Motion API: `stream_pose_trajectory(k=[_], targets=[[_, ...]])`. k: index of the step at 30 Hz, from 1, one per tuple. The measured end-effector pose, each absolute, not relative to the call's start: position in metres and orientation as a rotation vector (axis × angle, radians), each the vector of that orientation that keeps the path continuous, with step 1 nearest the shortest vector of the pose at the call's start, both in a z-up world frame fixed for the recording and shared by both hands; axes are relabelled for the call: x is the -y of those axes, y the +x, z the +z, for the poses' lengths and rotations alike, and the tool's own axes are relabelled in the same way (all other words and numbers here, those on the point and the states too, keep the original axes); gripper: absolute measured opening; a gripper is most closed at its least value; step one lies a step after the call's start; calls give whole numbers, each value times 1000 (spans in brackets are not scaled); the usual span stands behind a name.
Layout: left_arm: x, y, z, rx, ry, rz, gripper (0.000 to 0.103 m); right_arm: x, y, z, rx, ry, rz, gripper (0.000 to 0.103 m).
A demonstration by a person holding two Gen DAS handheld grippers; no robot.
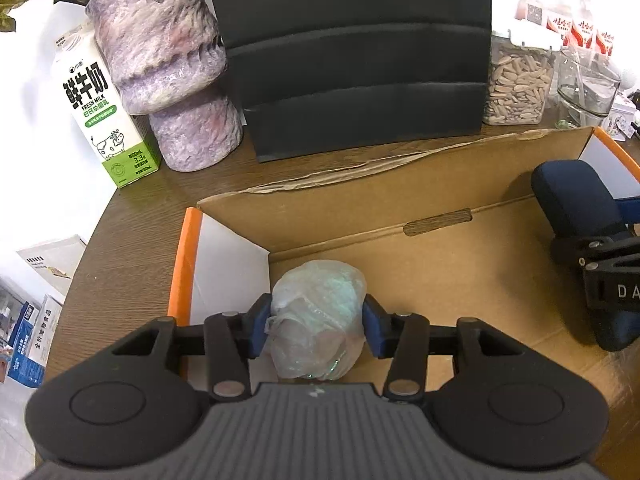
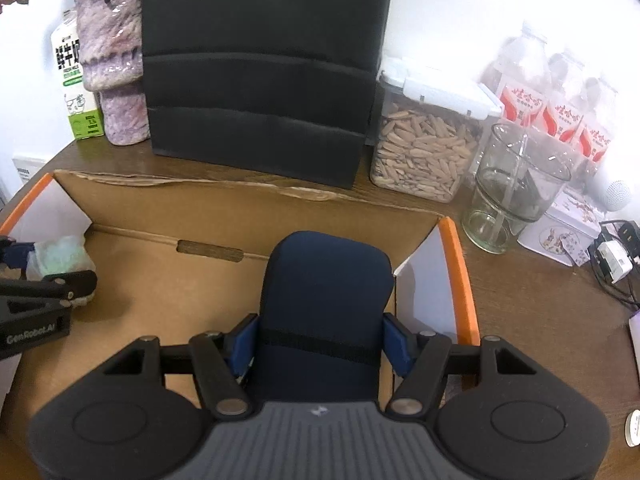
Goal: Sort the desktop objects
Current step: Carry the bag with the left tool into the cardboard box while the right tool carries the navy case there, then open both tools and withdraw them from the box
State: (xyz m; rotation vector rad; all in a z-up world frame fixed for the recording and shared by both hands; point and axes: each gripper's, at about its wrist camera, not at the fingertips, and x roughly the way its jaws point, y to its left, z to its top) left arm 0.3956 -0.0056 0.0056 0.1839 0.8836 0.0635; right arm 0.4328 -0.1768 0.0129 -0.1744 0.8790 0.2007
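While the left gripper (image 1: 316, 330) sits low inside the cardboard box (image 1: 360, 208), its blue pads flank a crumpled plastic bag (image 1: 318, 312) resting on the box floor near the left wall; whether they press it cannot be told. To its right, the right gripper (image 2: 322, 346) clamps a dark blue case (image 2: 326, 292)
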Motion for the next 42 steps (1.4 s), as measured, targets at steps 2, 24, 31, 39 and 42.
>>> stream_pose_trajectory(k=[2,24,31,39,42], targets=[[5,396,6,-885,179,69,54,177,434,12,-891,-176,189,65],[17,375,34,-761,258,78,103,179,407,47,-776,-193,214,101],[14,351,54,-698,253,71,103,177,384,66,-730,-216,219,102],[6,308,76,-615,200,52,103,185,336,92,-638,-178,230,103],[2,287,82,-579,182,45,103,190,312,101,-602,-175,247,103]])
